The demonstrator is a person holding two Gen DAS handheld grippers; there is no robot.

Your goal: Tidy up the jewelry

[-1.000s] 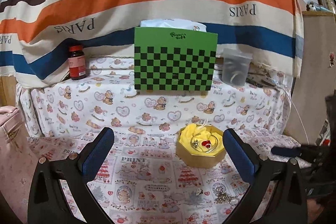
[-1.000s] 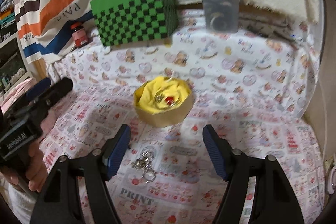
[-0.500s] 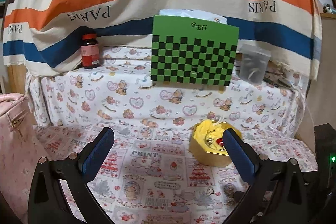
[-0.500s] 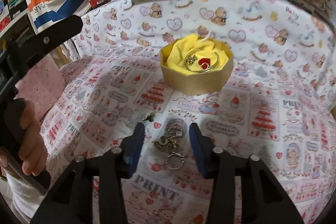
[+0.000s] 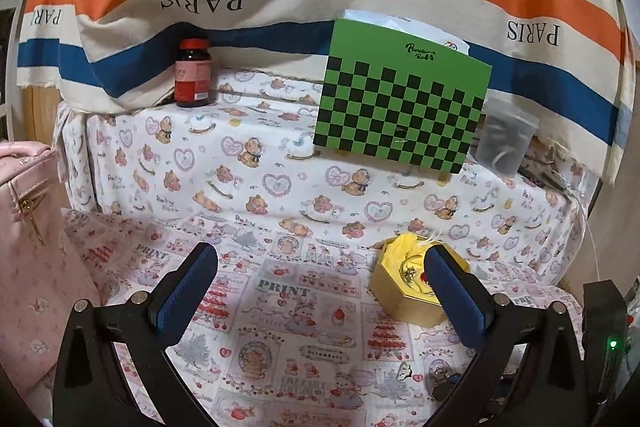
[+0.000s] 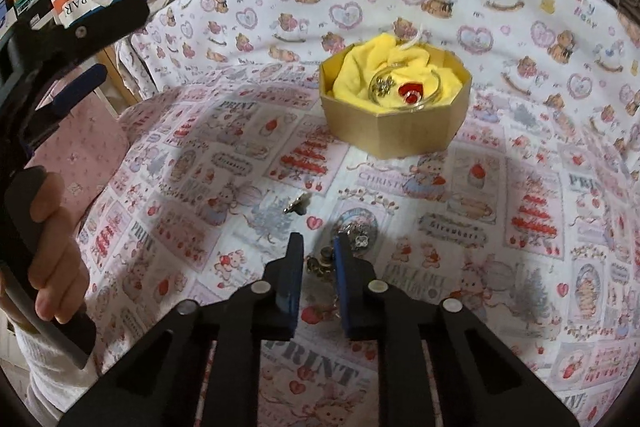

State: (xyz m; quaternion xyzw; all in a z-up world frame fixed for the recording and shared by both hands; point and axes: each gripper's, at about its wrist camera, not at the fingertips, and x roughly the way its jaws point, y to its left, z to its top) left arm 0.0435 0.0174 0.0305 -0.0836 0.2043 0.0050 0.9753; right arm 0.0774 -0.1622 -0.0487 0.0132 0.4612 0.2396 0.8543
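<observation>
Right gripper (image 6: 318, 251) fingers are closing on the chain (image 6: 325, 263) between them; the box (image 6: 394, 131) is lying at one o'clock. Left gripper (image 5: 320, 287) is gaping empty.

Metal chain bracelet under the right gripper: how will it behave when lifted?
The chain bracelet looks like loose metal links, so it will probably go limp and dangle. The right gripper pinches only part; the charm end lies outside and may swing or slip.
</observation>
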